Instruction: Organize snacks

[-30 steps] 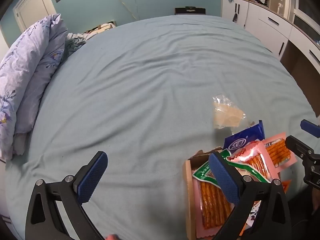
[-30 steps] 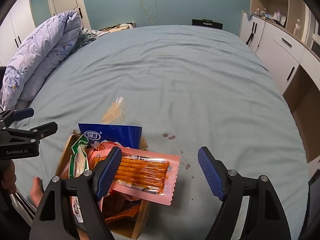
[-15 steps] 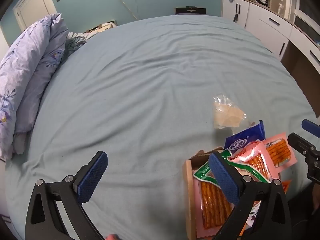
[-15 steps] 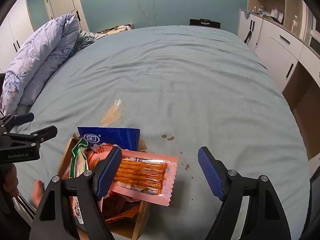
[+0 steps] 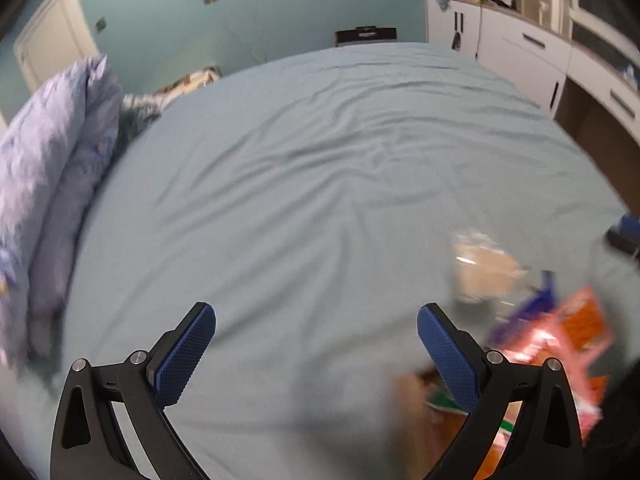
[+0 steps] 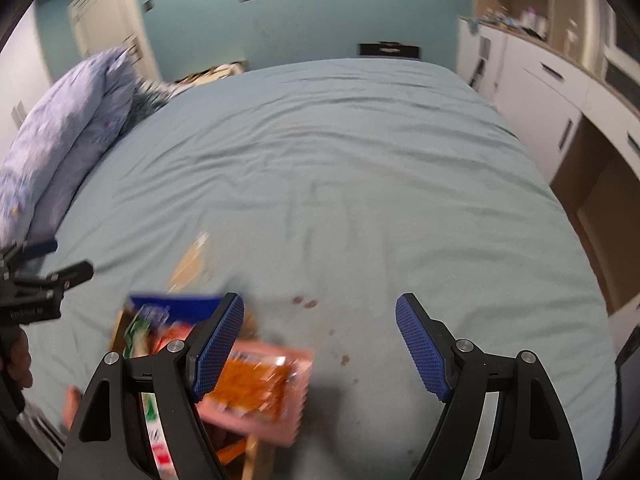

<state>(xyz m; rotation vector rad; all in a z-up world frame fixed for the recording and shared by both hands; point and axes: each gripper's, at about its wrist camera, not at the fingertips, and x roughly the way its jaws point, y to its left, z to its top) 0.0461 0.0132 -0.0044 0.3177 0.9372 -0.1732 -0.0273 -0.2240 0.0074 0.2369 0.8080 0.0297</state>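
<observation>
Snacks: pink packet (image 6: 260, 394) of orange sticks tops the wooden box (image 6: 118, 330), blue bag (image 6: 180, 306) behind, on bed (image 6: 340, 184). My left gripper (image 5: 316, 350) and right gripper (image 6: 320, 344) jaws spread, empty.

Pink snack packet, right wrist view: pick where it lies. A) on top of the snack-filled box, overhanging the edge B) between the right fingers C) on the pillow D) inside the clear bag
A: the pink snack packet rests atop the box, jutting out over the bedsheet.

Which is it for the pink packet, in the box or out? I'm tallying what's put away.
Partly in. The pink packet lies atop the other snacks in the box, its far end overhanging the bed.
</observation>
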